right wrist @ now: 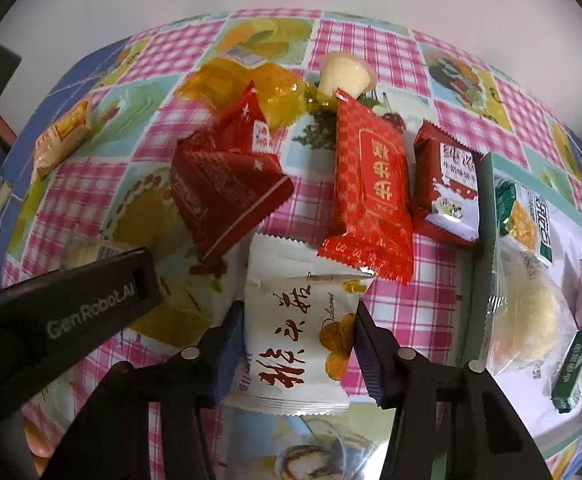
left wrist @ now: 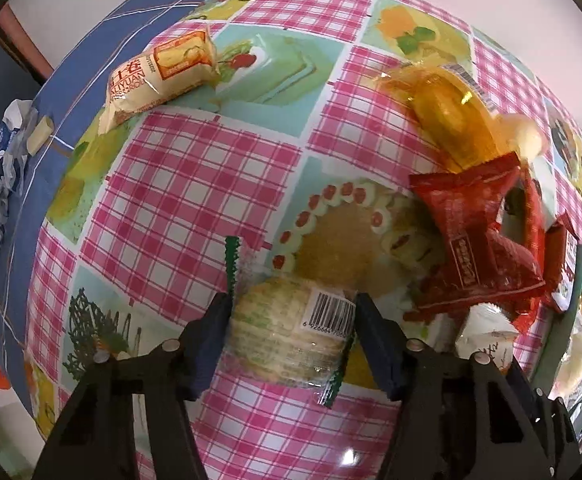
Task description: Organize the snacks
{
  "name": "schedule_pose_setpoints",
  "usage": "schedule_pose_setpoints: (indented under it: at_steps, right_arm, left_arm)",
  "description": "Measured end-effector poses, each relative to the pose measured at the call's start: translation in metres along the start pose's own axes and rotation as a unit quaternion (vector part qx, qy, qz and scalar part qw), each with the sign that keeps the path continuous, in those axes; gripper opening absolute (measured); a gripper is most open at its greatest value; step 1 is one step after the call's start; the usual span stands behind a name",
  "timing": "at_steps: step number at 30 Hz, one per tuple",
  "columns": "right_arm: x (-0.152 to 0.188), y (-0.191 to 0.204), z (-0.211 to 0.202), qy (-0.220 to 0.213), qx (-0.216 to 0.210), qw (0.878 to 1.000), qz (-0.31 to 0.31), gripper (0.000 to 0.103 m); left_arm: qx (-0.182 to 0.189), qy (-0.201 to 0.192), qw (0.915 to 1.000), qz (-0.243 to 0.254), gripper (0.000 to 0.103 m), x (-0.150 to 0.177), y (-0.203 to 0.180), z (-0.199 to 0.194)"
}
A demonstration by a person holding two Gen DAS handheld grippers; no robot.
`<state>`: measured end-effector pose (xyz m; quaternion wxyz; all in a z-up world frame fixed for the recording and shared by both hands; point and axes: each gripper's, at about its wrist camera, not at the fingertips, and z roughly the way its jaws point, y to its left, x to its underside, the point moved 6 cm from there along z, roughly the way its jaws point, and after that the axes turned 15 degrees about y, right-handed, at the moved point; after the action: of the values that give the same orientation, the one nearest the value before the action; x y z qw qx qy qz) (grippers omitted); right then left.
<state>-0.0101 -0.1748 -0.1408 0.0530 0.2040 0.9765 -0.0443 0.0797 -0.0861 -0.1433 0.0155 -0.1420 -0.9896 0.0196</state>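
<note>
In the left wrist view my left gripper (left wrist: 293, 314) points down at the checked tablecloth (left wrist: 179, 200), its blue pads pressed on both sides of a clear packet of round crackers (left wrist: 283, 332) with a barcode and green crimped ends. The right wrist view has my right gripper (right wrist: 297, 322) shut on a white snack packet (right wrist: 291, 340) with red and black lettering, which lies flat on the cloth. That white packet (left wrist: 487, 332) also shows just right of the left gripper. The left gripper's black body (right wrist: 63, 312) reaches in from the left.
Three red packets (right wrist: 227, 184) (right wrist: 371, 184) (right wrist: 447, 188), an orange jelly pack (right wrist: 251, 80) and a cream pudding cup (right wrist: 347, 74) lie beyond the white packet. A yellow egg-roll packet (left wrist: 159, 72) sits far left. A teal-rimmed tray (right wrist: 487, 220) on the right holds several snacks.
</note>
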Motion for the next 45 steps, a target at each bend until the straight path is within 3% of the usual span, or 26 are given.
schedule_pose_setpoints:
  at_steps: [7, 13, 23, 31, 39, 45]
  right_arm:
    - [0.009, -0.001, -0.007, 0.009, -0.018, 1.000, 0.009, 0.054]
    - [0.009, -0.015, -0.036, -0.013, -0.039, 0.999, 0.020, 0.054]
    - [0.010, -0.054, -0.081, -0.053, -0.047, 0.995, 0.064, 0.054]
    - [0.011, -0.099, -0.103, -0.074, -0.062, 0.989, 0.116, 0.054]
    - [0.027, -0.173, -0.086, -0.043, -0.066, 0.974, 0.213, 0.054]
    - [0.053, -0.229, -0.084, -0.042, -0.067, 0.955, 0.286, 0.054]
  left_arm:
    - [0.019, -0.003, 0.9998, -0.010, 0.060, 0.005, -0.001, -0.010]
    - [0.032, -0.049, 0.9982, -0.012, 0.060, 0.009, 0.000, -0.051]
    - [0.050, -0.100, 0.9937, 0.006, 0.060, 0.023, -0.015, -0.105]
    - [0.052, -0.115, 0.9915, 0.030, 0.060, 0.026, -0.038, -0.119]
    - [0.044, -0.119, 0.9867, 0.102, 0.060, 0.048, -0.095, -0.125]
    - [0.038, -0.109, 0.9781, 0.174, 0.061, 0.077, -0.147, -0.117]
